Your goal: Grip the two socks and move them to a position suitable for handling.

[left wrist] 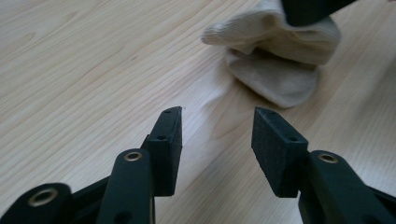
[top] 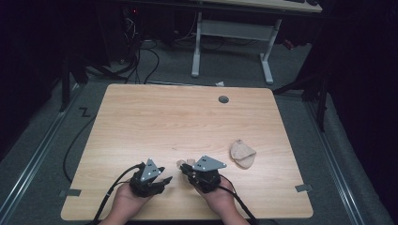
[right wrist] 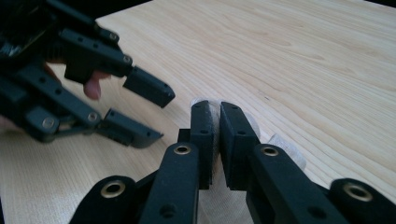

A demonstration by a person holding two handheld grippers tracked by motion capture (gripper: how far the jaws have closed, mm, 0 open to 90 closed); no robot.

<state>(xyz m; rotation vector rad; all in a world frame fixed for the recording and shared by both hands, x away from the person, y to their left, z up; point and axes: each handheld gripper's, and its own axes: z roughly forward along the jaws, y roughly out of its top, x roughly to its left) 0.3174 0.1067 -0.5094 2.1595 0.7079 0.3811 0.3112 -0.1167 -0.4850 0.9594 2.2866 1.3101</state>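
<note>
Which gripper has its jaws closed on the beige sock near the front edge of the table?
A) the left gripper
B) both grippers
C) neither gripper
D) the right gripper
D: in the right gripper view, the right gripper has its jaws pinched together on the sock, while the left gripper stands open over bare wood.

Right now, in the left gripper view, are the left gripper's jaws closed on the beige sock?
No. The left gripper stands open over bare table, and the sock lies beyond its jaws.
</note>
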